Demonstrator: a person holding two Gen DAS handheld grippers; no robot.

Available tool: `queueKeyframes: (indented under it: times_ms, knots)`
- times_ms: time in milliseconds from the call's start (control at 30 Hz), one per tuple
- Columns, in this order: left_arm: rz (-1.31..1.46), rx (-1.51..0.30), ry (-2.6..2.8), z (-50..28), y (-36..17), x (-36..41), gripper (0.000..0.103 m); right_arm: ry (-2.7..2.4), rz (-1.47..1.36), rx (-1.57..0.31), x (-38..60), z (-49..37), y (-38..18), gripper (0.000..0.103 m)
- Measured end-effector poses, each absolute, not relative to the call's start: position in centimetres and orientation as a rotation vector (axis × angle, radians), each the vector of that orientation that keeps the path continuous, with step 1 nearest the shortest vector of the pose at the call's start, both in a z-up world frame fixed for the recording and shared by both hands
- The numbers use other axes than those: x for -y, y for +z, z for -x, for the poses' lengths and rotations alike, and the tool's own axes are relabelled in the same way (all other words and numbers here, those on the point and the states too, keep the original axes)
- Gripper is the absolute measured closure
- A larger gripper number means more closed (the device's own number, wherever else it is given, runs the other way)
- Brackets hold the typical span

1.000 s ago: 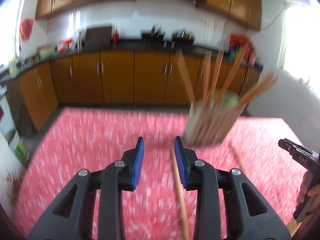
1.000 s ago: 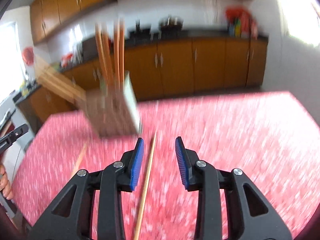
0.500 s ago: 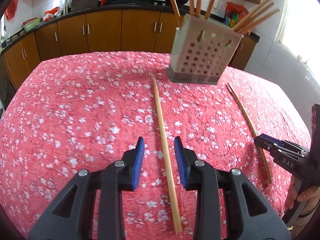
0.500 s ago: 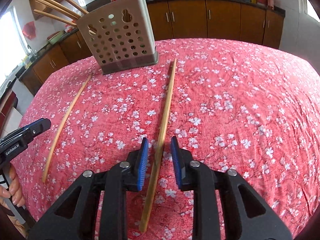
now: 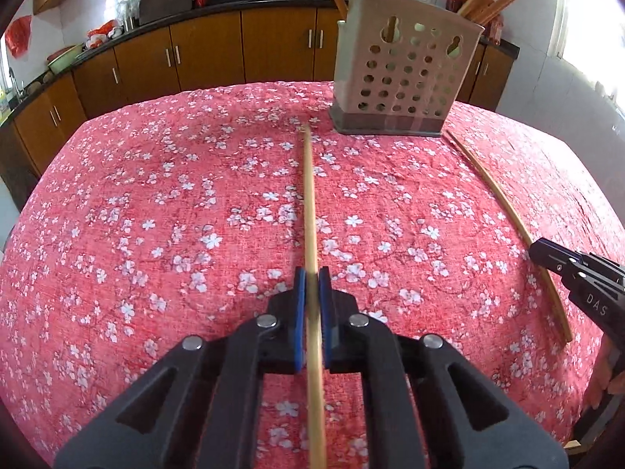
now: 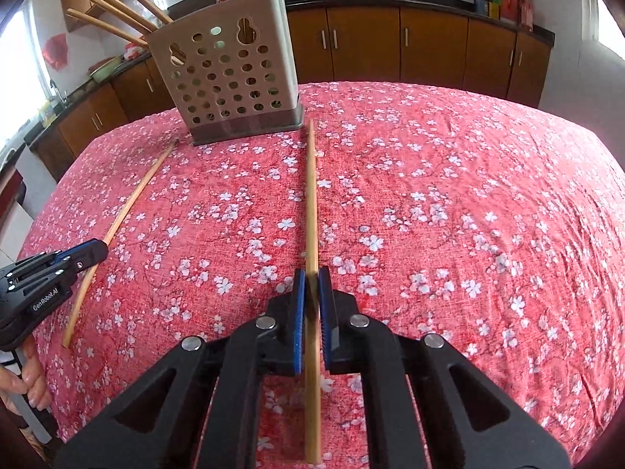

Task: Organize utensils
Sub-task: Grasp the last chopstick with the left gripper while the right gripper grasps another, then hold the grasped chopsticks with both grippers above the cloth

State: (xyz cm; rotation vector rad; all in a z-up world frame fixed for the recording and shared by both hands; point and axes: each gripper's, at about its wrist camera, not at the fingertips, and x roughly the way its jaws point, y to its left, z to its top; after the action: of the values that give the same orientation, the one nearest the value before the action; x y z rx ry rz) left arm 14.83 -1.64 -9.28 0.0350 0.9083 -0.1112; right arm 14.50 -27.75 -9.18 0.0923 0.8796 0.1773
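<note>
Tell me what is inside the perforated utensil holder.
Wooden chopsticks stand in the utensil holder, their tops leaning out over its rim. Its walls cover their lower ends and the bottom.

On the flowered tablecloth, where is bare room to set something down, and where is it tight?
The widest bare cloth lies right of the right gripper's chopstick, out to the table edge. Another open stretch lies left of the left gripper's chopstick. A narrower strip runs between the two chopsticks. It is tight around the perforated utensil holder, where both chopstick tips end.

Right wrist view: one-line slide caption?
Right tool shut on a chopstick lying on the red floral tablecloth, perforated utensil holder ahead, left tool at another chopstick.
</note>
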Motion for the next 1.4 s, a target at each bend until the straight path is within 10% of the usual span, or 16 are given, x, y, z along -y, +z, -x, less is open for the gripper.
queueKeyframes:
  times_ms: [1400]
  knots:
    - [0.045,-0.893,0.021,-20.5,-8.8,-6.6,0.091,0.037,-0.129,-0.867,31.9,-19.5,-9.3,0.094]
